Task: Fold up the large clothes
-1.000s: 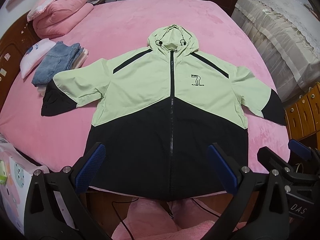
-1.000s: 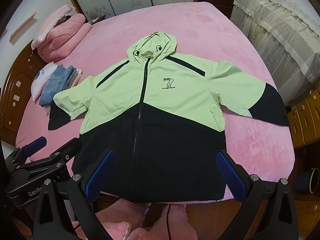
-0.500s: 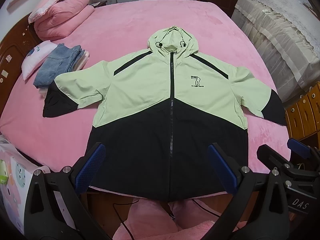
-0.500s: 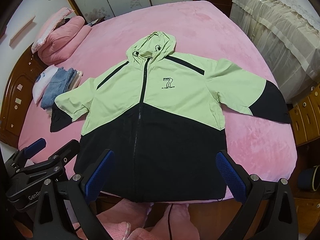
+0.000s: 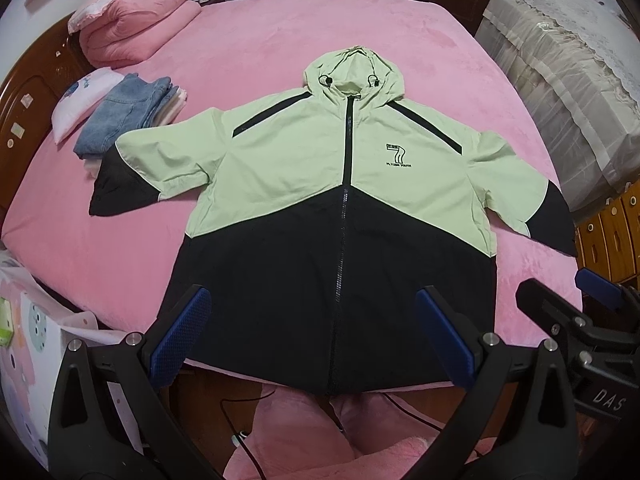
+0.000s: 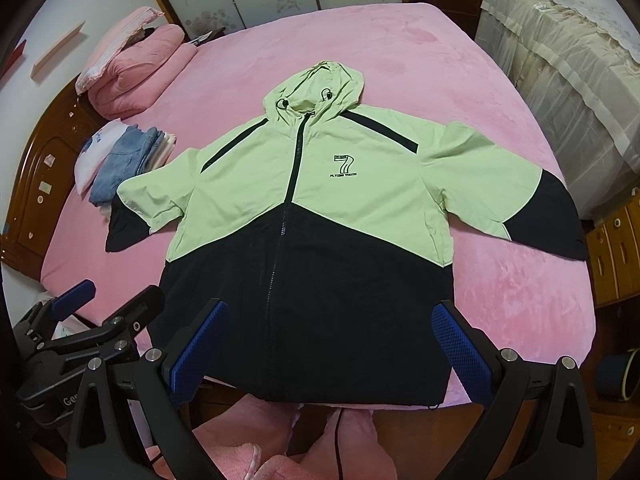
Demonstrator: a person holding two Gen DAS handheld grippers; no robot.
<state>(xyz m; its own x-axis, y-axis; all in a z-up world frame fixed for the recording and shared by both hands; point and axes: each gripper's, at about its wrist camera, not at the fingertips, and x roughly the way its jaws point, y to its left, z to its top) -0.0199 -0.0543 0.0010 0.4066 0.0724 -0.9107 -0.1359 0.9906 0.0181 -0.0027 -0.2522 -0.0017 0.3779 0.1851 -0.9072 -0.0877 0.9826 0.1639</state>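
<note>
You have one hooded jacket (image 5: 340, 208) spread front-up and flat on the pink bed (image 5: 248, 52), hood toward the far end, hem at the near edge and slightly overhanging it. Its upper half is pale green, its lower half black, meeting in a V at the closed zip. Both sleeves lie out sideways, green with black cuffs. A "7" logo sits on the chest, and black stripes run along the shoulders

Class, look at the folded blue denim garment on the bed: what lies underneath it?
Under the folded blue denim garment show pale folded fabric edges, with a white printed pillow beside it. How many pieces the stack hides cannot be seen.
</note>
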